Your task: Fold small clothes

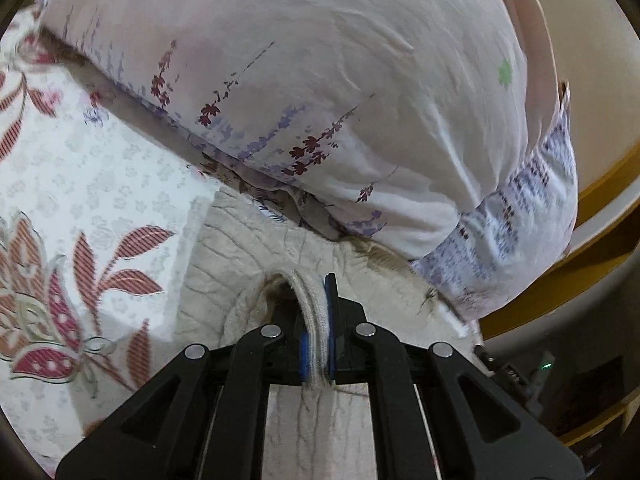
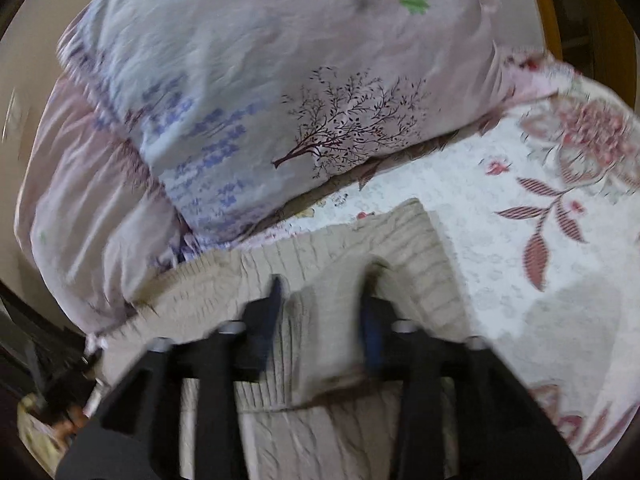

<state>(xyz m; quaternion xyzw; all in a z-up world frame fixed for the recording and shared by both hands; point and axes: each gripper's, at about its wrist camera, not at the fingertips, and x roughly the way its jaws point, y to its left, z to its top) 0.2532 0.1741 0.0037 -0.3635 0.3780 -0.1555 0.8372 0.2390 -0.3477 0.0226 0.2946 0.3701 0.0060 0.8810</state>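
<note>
A cream ribbed knit garment (image 1: 240,256) lies on the floral bedspread (image 1: 100,176), close under a big pillow. My left gripper (image 1: 318,304) is shut on a folded edge of the knit, which runs between its blue pads. In the right wrist view the same knit garment (image 2: 400,256) lies below my right gripper (image 2: 320,296). Its fingers (image 2: 370,332) stand apart with a fold of knit between them. The view is blurred, so I cannot tell whether they touch the cloth.
A large pale floral pillow (image 1: 320,80) fills the far side and shows in the right wrist view (image 2: 280,80) too. A pink sheet (image 2: 80,200) bunches at the left. A yellow wooden bed frame (image 1: 600,184) runs along the right edge.
</note>
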